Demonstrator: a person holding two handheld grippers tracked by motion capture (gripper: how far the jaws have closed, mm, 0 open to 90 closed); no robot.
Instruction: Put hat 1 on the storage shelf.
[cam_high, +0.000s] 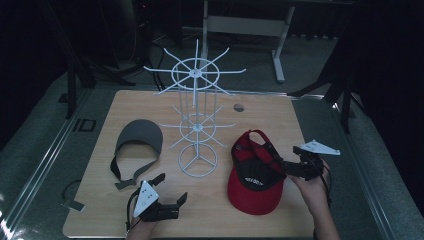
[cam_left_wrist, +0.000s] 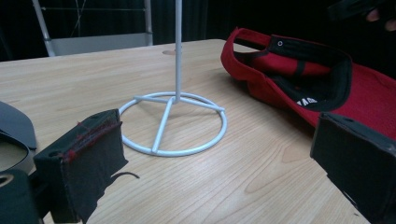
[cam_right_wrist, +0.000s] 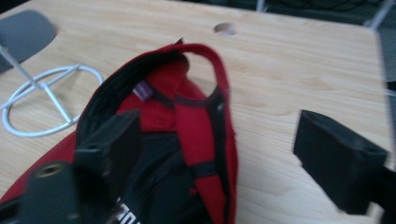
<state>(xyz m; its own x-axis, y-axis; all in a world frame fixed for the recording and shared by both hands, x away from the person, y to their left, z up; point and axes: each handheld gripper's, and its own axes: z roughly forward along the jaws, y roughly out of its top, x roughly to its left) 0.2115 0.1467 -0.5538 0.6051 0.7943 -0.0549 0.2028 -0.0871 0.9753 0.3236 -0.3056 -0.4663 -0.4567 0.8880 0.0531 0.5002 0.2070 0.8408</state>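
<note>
Wooden table (cam_high: 150, 105): a pale wood top that takes up the middle of the high view, with a small round hole (cam_high: 239, 107) near its upper right.
Rack (cam_high: 197, 120): a thin white wire rack stands upright at the centre of the high view. It has two wheels of spokes, a big one at the top and a small one lower down. Its round base (cam_left_wrist: 173, 124) sits flat on the wood.
Red cap (cam_high: 255, 172): it lies upside down at the lower right of the high view, just right of the rack base. The black inside and the red strap (cam_right_wrist: 198, 135) face up.
Grey visor (cam_high: 138, 142): it lies at the left of the high view, well apart from the red cap, with the rack between them. Its band curls down toward the bottom edge.
Left gripper (cam_high: 171, 190): low in the high view, just below the visor. Its jaws are spread wide with only bare wood between them. In the left gripper view the rack base shows between the jaws, farther off.
Right gripper (cam_high: 280, 162): at the right of the high view, held by a hand (cam_high: 312, 190). Its jaws are spread apart at the back rim of the red cap. In the right gripper view one jaw is over the inside of the cap and the other is over bare wood, outside the rim. They are not pinching it.
</note>
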